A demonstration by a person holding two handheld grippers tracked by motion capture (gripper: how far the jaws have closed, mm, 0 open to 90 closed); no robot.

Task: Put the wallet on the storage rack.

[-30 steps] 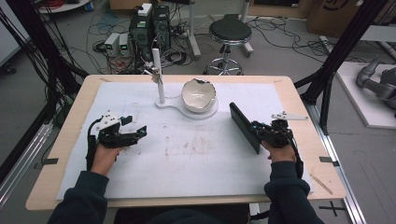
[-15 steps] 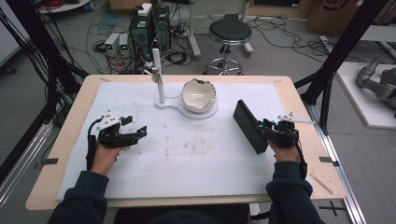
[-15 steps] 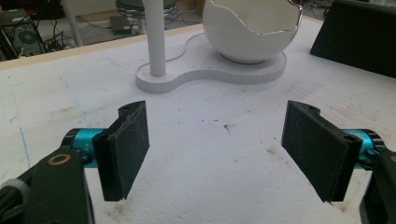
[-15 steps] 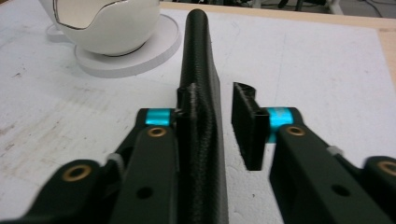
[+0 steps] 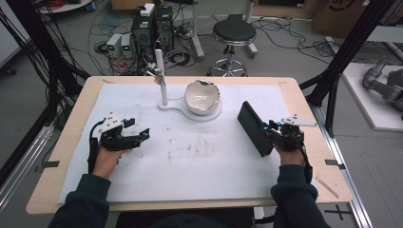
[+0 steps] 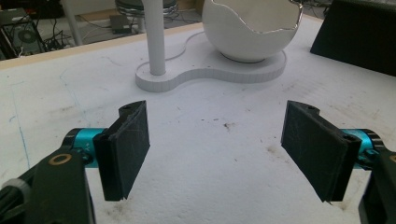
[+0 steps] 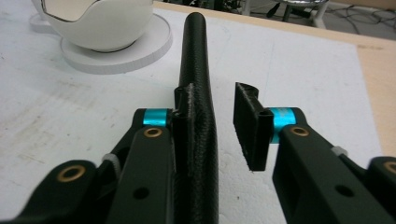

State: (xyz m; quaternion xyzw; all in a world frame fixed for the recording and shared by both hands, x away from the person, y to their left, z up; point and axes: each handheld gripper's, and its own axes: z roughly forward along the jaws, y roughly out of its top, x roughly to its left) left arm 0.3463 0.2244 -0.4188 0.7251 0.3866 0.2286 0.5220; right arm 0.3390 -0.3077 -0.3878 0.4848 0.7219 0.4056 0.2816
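Observation:
A black, textured flat slab (image 5: 254, 128) stands on its long edge on the white mat, right of centre. My right gripper (image 5: 269, 133) straddles its near end. In the right gripper view the slab (image 7: 196, 70) leans against the left pad (image 7: 183, 105), and a gap separates it from the right pad (image 7: 247, 121). These jaws have just been closing, with the slab between them. My left gripper (image 5: 138, 129) rests on the mat at the left, open, and nothing lies between its pads (image 6: 126, 149).
A white cracked-egg bowl (image 5: 202, 96) sits on a white base (image 5: 183, 110) with an upright post (image 5: 162, 80) at the back centre of the table. The wooden table edge (image 5: 309, 123) runs close behind my right hand. A stool and cables lie beyond the table.
The black slab has shifted slightly right and stands a little steeper in my right gripper. My left hand and gripper have not moved.

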